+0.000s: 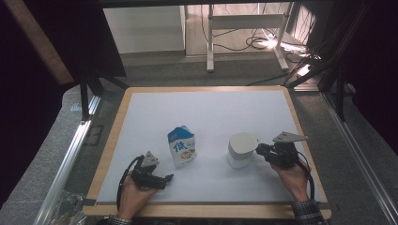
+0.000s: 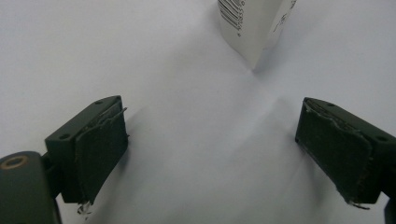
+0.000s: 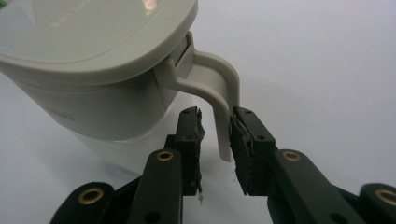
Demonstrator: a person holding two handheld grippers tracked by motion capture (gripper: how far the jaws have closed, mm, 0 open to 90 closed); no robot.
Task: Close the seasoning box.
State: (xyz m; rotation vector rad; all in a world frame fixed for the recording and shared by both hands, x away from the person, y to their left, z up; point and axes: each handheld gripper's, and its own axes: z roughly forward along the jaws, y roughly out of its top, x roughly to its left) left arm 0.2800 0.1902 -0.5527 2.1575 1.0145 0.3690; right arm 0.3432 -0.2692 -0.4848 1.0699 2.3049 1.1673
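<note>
The carton point(image 1: 181, 146) left of centre is white with a blue top and blue lettering, plus a small patch of green and red low on its front; in the left gripper view a black barcode runs down its white side. The jug point(image 1: 241, 149) to the right is off-white, its lid and handle a slightly greyer cream. Both stand on a plain white sheet point(image 1: 211, 112) edged by the table's point(image 1: 112, 136) light wood border. The sleeve point(image 1: 307, 212) near right is dark checked.
</note>
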